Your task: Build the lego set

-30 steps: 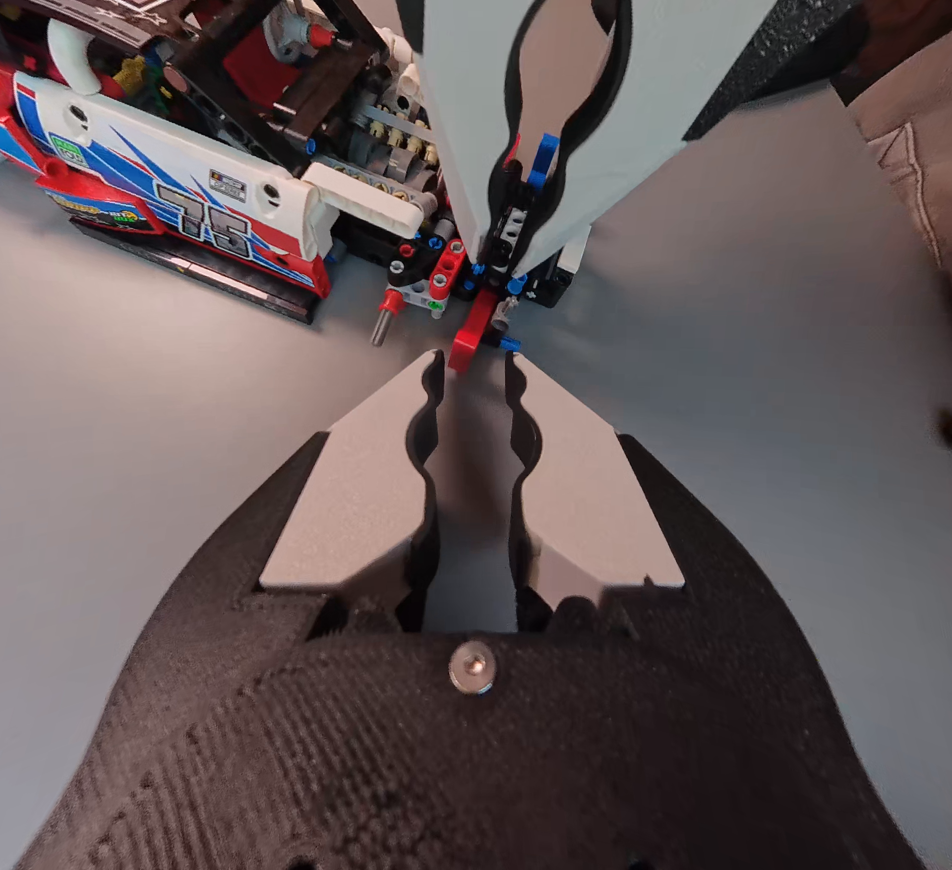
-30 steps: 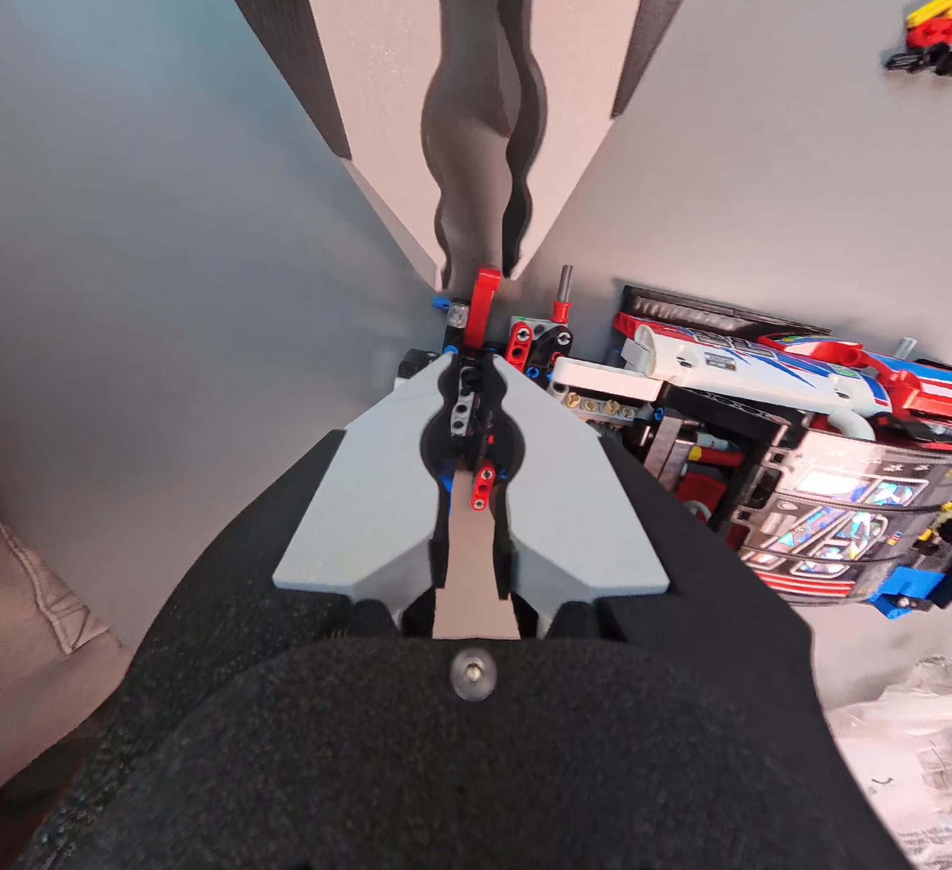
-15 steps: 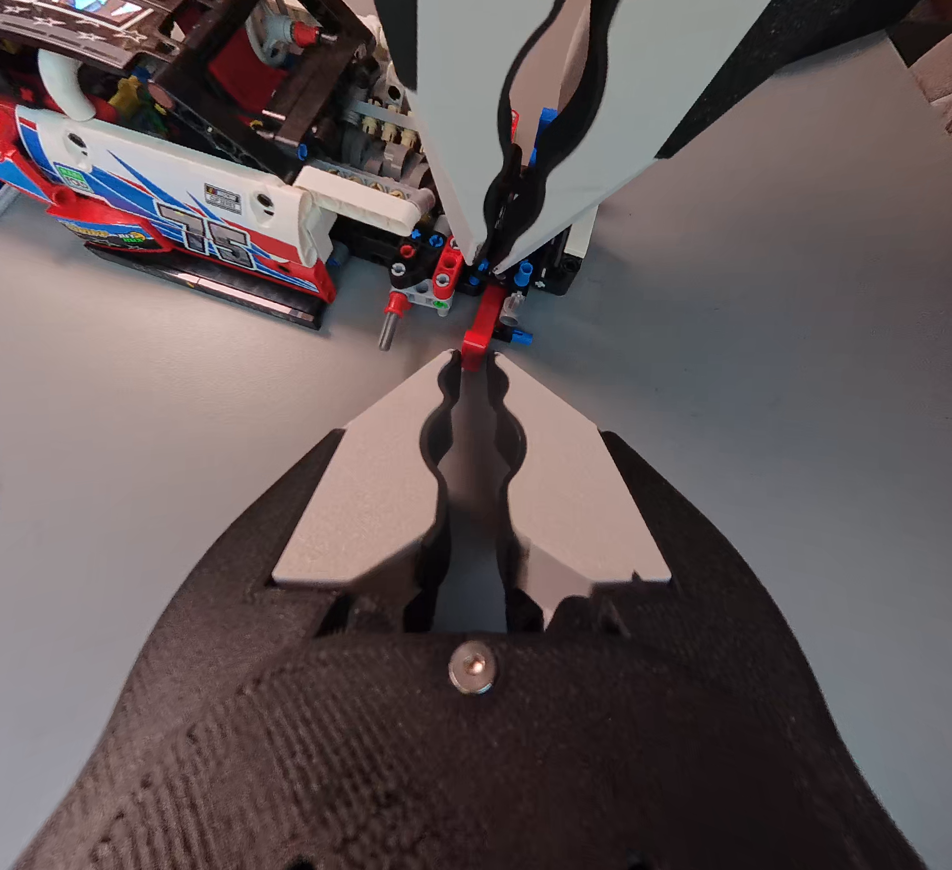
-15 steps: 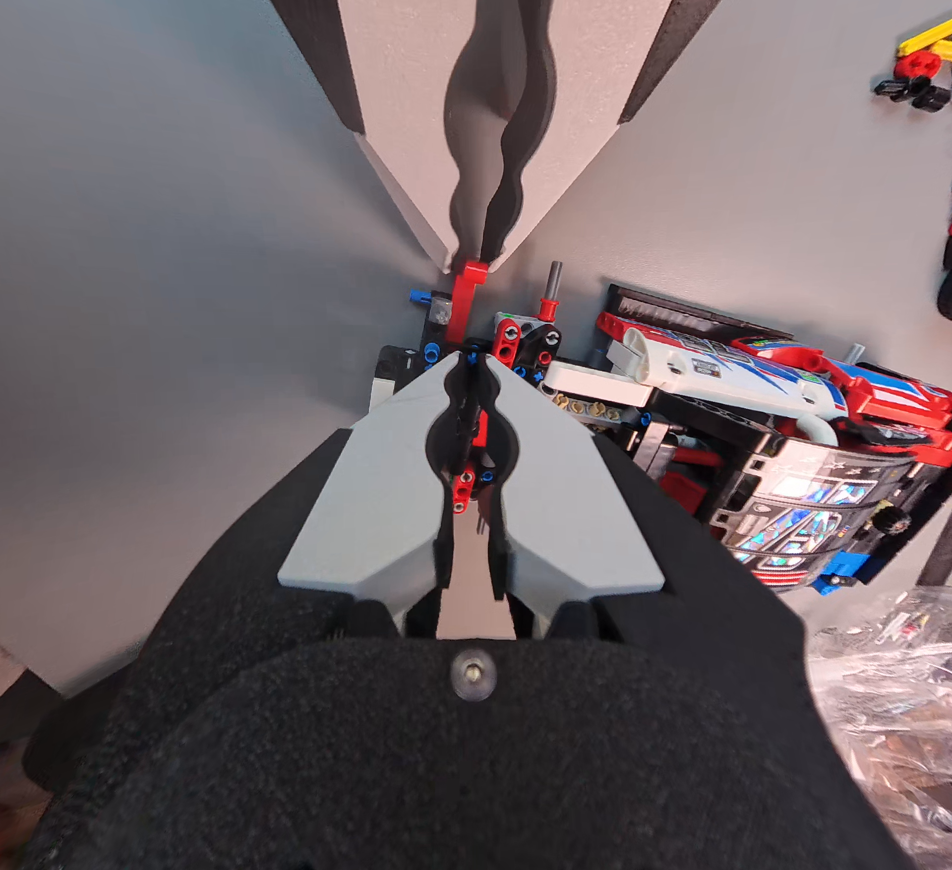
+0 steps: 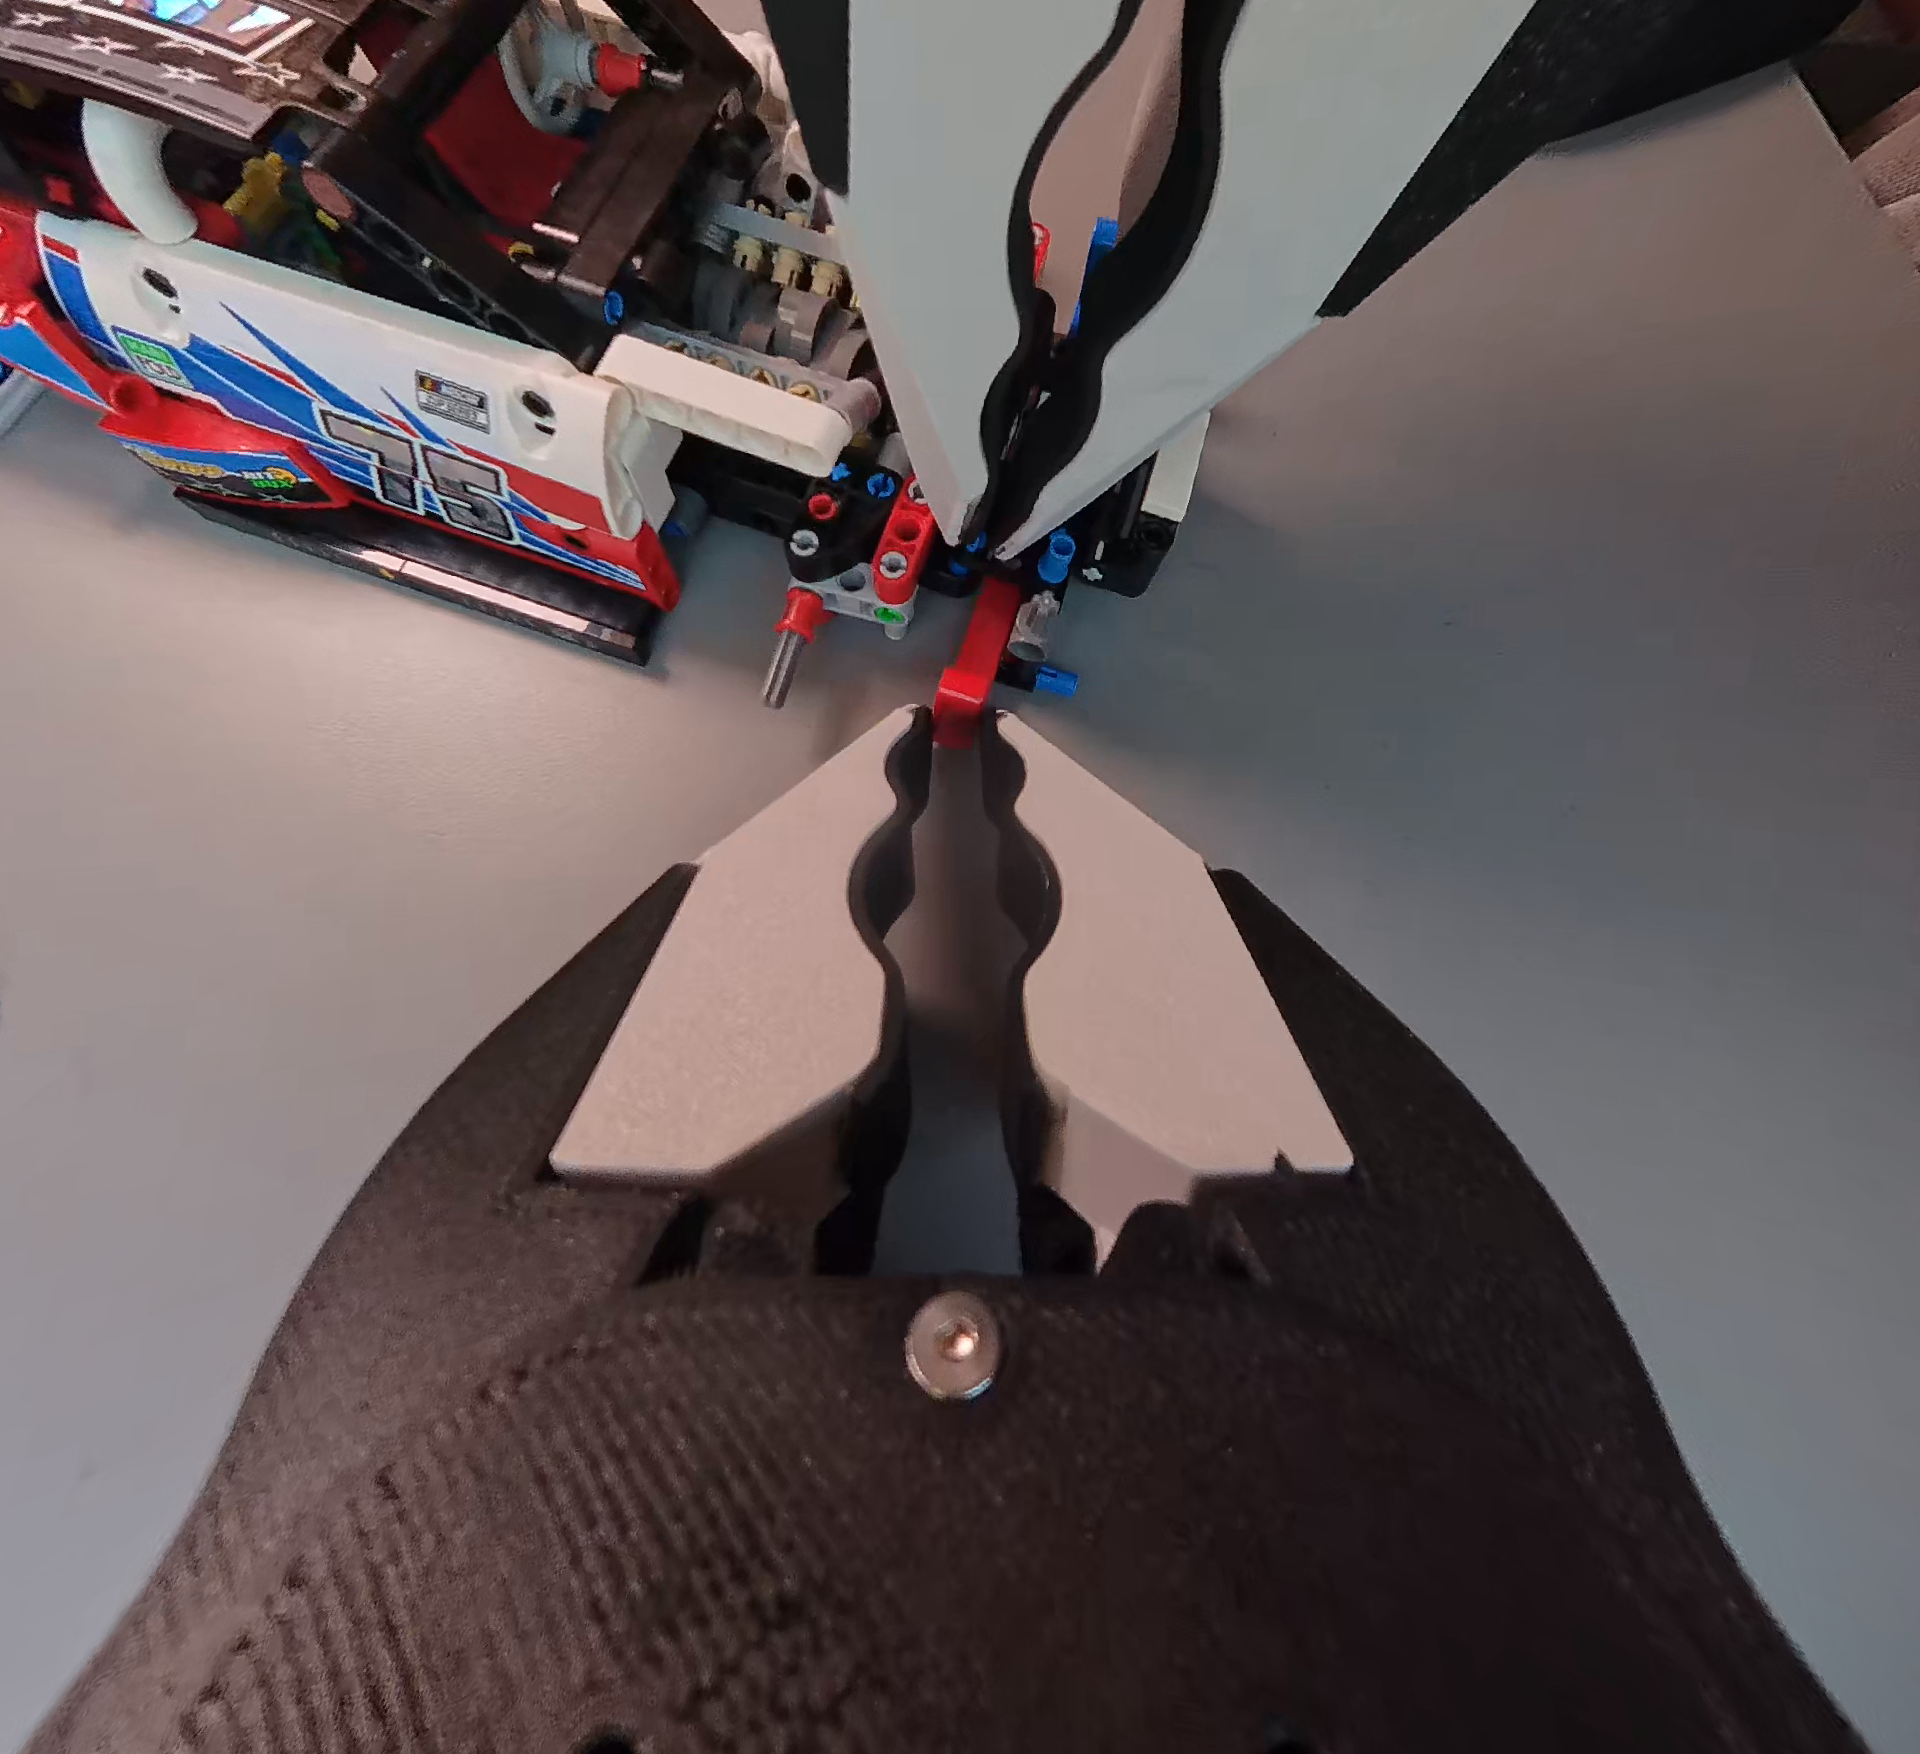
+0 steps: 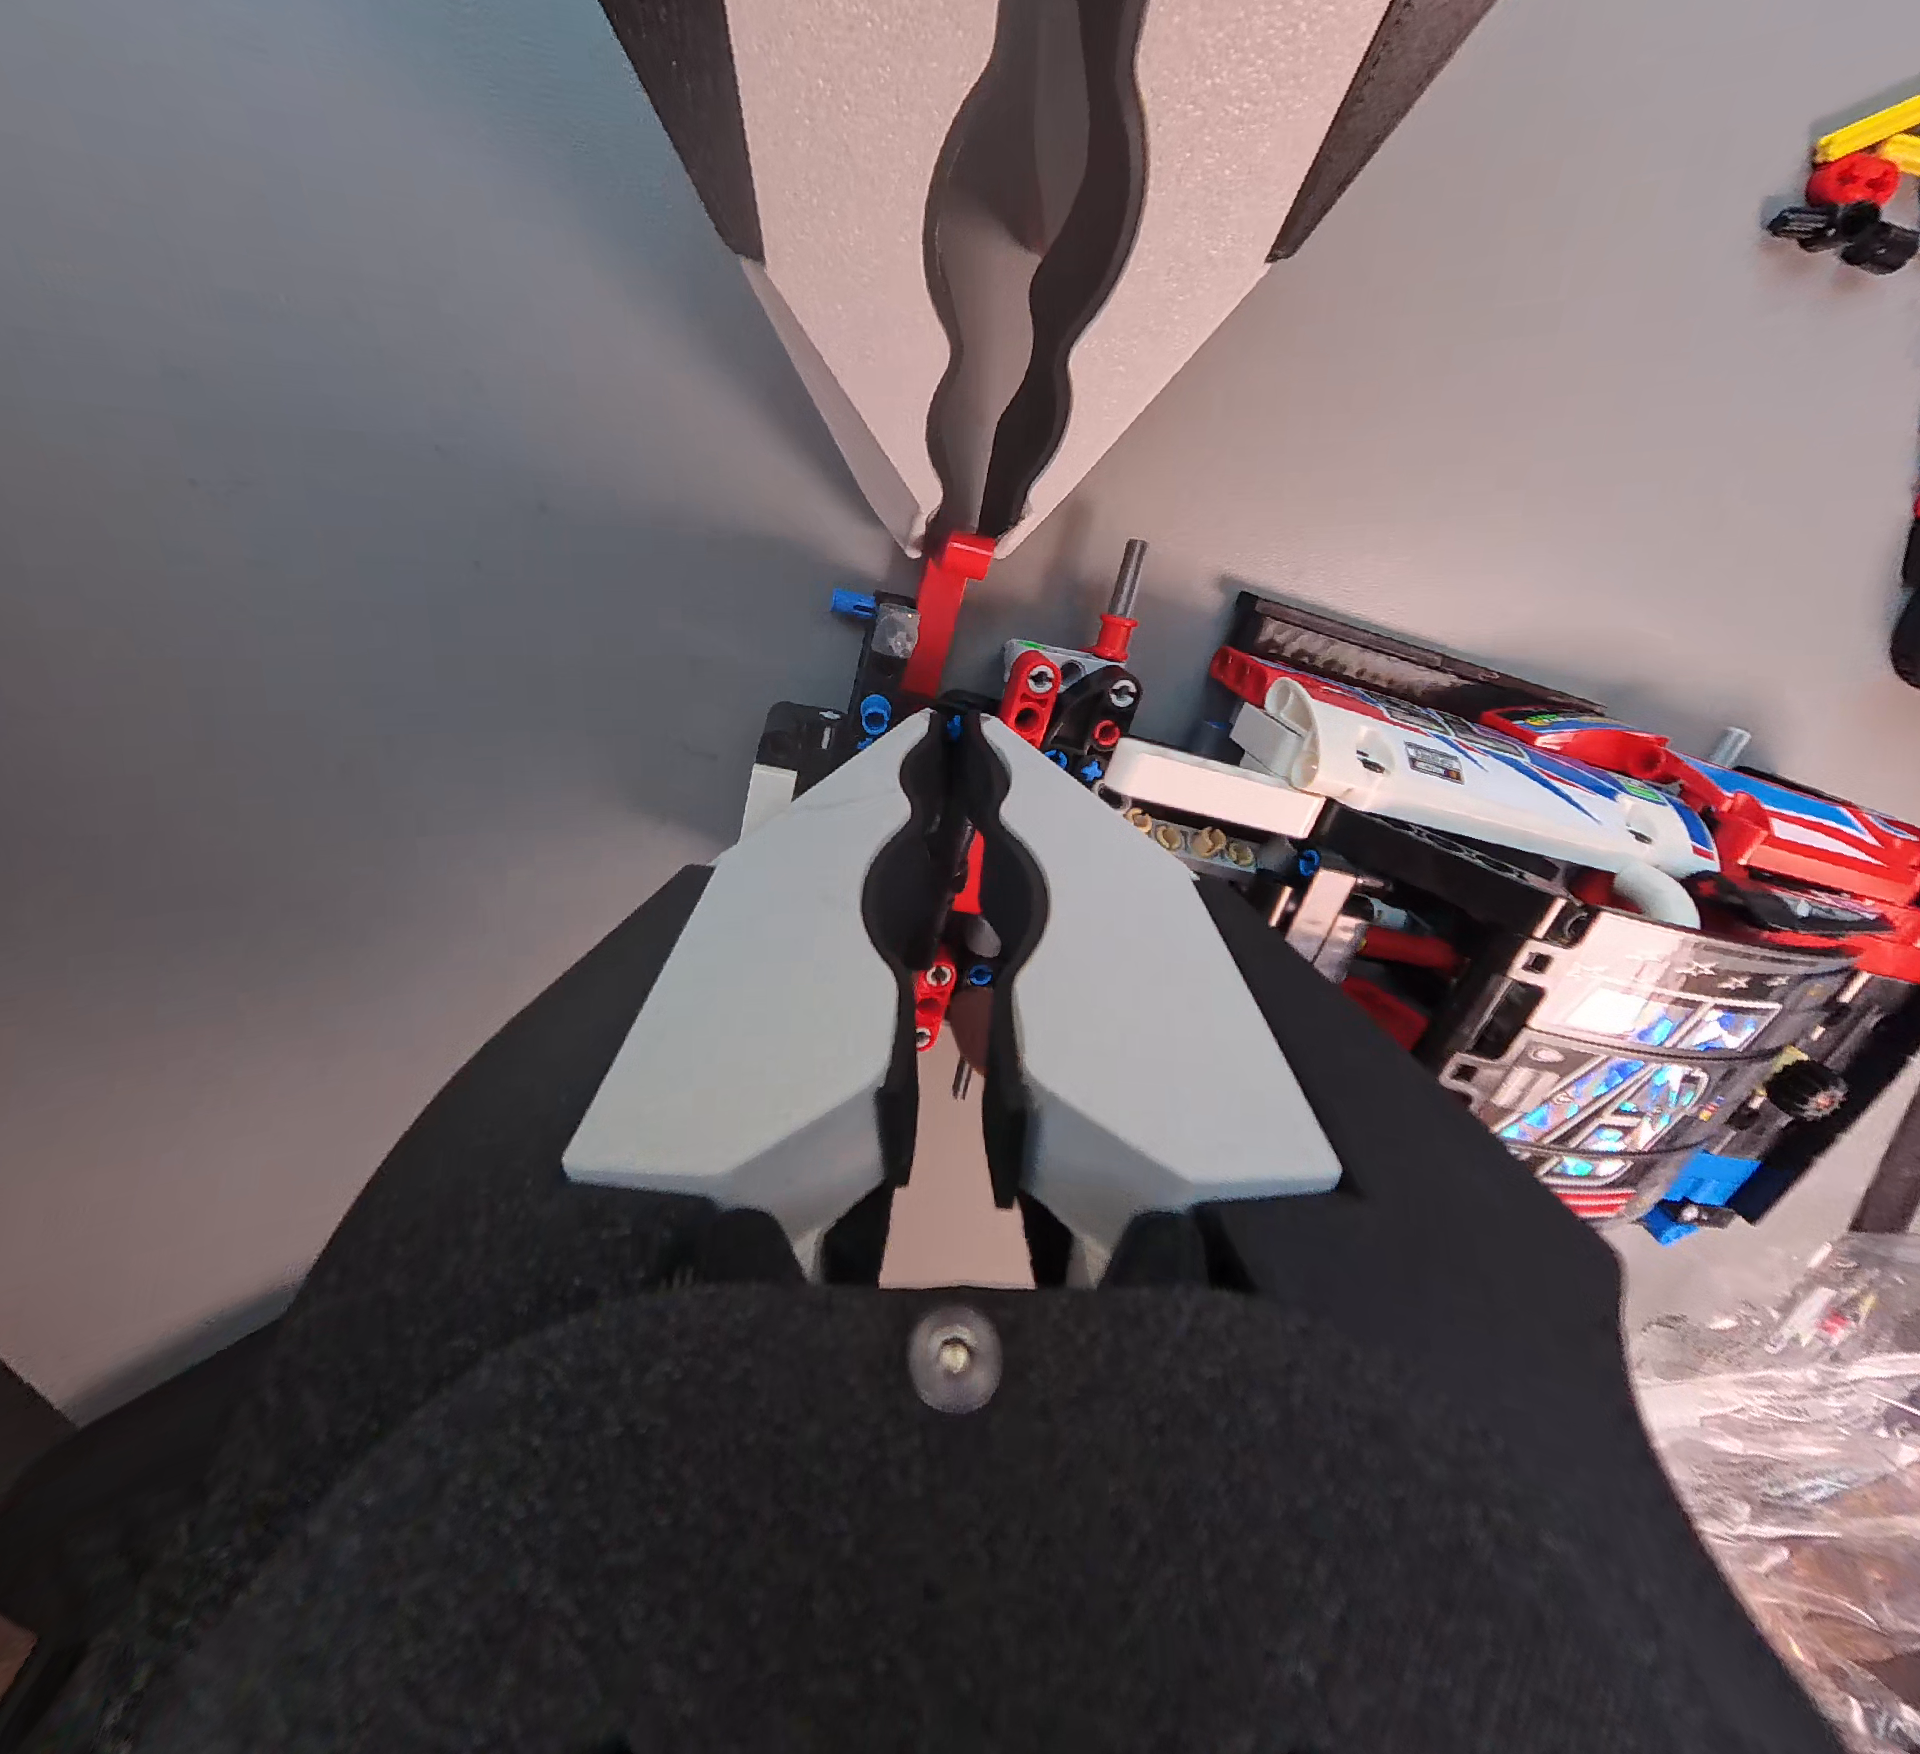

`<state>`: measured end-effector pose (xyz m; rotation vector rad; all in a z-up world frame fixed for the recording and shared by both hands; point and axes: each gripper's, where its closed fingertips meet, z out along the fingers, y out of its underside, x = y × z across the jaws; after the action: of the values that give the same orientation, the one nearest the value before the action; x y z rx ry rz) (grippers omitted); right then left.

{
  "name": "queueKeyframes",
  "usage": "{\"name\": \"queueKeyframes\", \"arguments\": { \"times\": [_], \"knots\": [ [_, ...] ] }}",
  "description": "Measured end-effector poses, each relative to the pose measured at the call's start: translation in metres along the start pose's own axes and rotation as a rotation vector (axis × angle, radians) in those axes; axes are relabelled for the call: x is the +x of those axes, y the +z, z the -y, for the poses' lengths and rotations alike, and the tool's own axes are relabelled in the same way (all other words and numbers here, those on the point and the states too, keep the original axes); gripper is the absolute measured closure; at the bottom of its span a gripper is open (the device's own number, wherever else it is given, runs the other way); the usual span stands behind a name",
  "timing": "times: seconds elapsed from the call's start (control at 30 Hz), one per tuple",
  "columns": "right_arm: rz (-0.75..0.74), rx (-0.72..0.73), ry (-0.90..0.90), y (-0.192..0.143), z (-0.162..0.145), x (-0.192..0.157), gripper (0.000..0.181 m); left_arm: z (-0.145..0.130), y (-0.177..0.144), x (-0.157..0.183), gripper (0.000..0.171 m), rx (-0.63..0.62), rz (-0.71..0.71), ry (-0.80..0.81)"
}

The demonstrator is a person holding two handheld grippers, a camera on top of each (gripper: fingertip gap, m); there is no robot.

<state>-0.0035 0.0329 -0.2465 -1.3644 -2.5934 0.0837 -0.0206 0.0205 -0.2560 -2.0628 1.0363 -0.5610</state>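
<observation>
A partly built race car with a white, red and blue side panel and a black roof lies on the grey table; it also shows in the right wrist view. A red L-shaped beam sticks out from its black front frame. My left gripper is shut on the beam's free end; in the right wrist view it comes down from the top onto the beam. My right gripper is shut on the car's black front frame, and it reaches in from the top of the left wrist view.
Loose yellow, red and black pieces lie at the far right of the table. Clear plastic bags lie at the near right. A grey axle with a red bush pokes out beside the red beam. The table edge runs at the upper right. My left and right fingertips are right by each other.
My left gripper moved forward and its fingers closed from a clear gap onto the end of the red beam. The right gripper kept its hold on the front frame.
</observation>
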Motion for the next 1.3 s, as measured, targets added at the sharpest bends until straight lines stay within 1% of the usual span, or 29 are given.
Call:
{"name": "queueKeyframes", "arguments": {
  "times": [0.1,0.13,0.23,0.27,0.37,0.43,0.5,0.57,0.6,0.93,1.03,1.07,1.17,1.3],
  "knots": [
    [-0.044,0.030,0.015,-0.004,0.000,0.002,0.179,0.001,-0.001,-0.001,0.164,0.007,0.003,-0.009],
    [-0.051,0.062,0.028,-0.010,0.002,0.002,0.176,0.001,-0.001,-0.001,0.164,0.008,0.002,-0.010],
    [-0.008,0.138,0.072,-0.025,0.008,-0.006,0.172,0.001,0.000,-0.001,0.164,0.007,0.001,-0.008],
    [0.003,0.137,0.073,-0.025,0.009,-0.009,0.169,0.001,0.000,-0.001,0.164,0.008,0.000,-0.005],
    [-0.012,0.061,0.064,-0.011,0.004,-0.015,0.154,0.002,0.001,0.001,0.164,0.007,0.009,0.016],
    [-0.017,0.036,0.084,-0.003,0.003,-0.016,0.152,0.002,0.002,0.001,0.164,0.000,0.017,0.023],
    [-0.035,0.002,0.105,-0.002,0.001,-0.013,0.158,0.002,0.002,0.001,0.164,0.000,0.013,0.022],
    [-0.047,-0.059,0.108,0.002,-0.006,-0.014,0.157,0.002,0.002,0.001,0.164,0.003,0.010,0.013],
    [-0.057,-0.067,0.097,0.003,-0.006,-0.013,0.158,0.002,0.002,0.001,0.164,0.004,0.007,0.008],
    [-0.113,-0.068,0.117,-0.006,-0.008,-0.014,0.166,0.002,0.002,0.001,0.162,0.007,-0.004,-0.002],
    [-0.120,-0.113,0.121,0.001,-0.015,-0.015,0.166,0.002,0.002,0.001,0.162,0.006,-0.002,0.000],
    [-0.134,-0.111,0.110,0.001,-0.015,-0.013,0.170,0.002,0.002,0.001,0.162,0.004,0.001,0.004],
    [-0.132,-0.116,0.123,0.001,-0.014,-0.011,0.170,0.002,0.002,0.002,0.161,0.002,0.002,0.011],
    [-0.140,-0.125,0.089,0.002,-0.014,-0.009,0.170,0.002,0.002,0.002,0.162,0.003,0.000,0.011]
  ]
}}
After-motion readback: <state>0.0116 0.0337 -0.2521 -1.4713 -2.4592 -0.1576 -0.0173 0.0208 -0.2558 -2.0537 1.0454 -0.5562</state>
